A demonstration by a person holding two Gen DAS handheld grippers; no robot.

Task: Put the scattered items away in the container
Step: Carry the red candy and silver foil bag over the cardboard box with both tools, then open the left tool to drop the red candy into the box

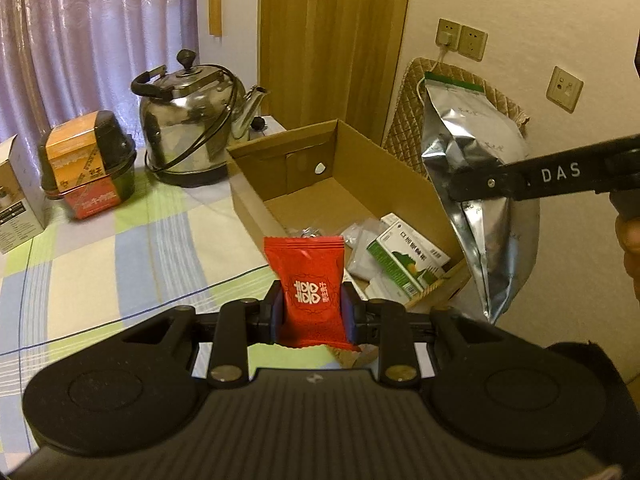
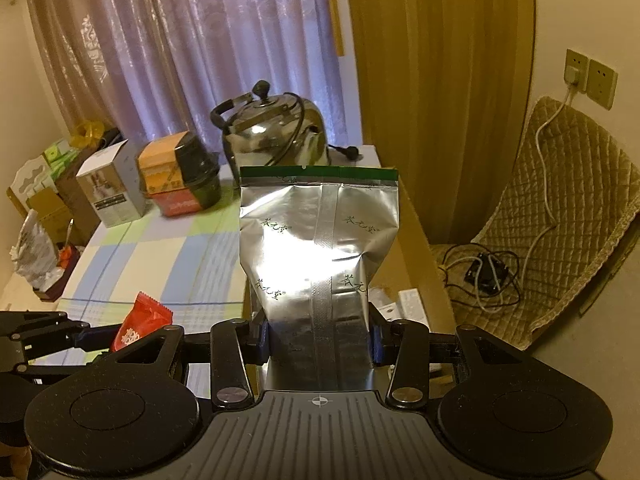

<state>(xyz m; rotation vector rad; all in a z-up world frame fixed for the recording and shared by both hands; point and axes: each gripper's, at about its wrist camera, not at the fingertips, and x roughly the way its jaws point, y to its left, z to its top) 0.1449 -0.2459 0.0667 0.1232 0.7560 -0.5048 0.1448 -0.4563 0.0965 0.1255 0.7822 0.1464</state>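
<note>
Left tongs [image 1: 313, 312] clamped on a red sachet [image 1: 307, 280], held upright, blue pads [image 1: 277, 312] pinching its lower sides; it sits just above the near edge of the cardboard box [image 1: 280, 152]. Right tongs [image 2: 318, 340] clamped on a silver foil pouch [image 2: 320, 240] with a green top strip, also upright, gripped around its lower part. In the left wrist view the pouch hangs at the right side of the box, over its near right corner, with the right tongs' arm marked "DAS" coming in from the right. Box is open on the checked cloth of the worktop [image 1: 120, 248], and already holds a green-and-white carton [image 1: 404, 260] and some white packets [image 1: 360, 248] at its near end; far end is bare cardboard. Steel kettle [image 1: 192, 128] stands on the worktop just left of the box's far corner, its cord wrapped around it. Further left: an orange-and-black container [image 1: 86, 164], then a white carton [image 1: 16, 192] at the edge. Purple curtain [image 2: 200, 40] behind; quilted chair [image 2: 568, 208] to the right with a white cable and charger on the seat, wall sockets [image 2: 590, 76] above it.
</note>
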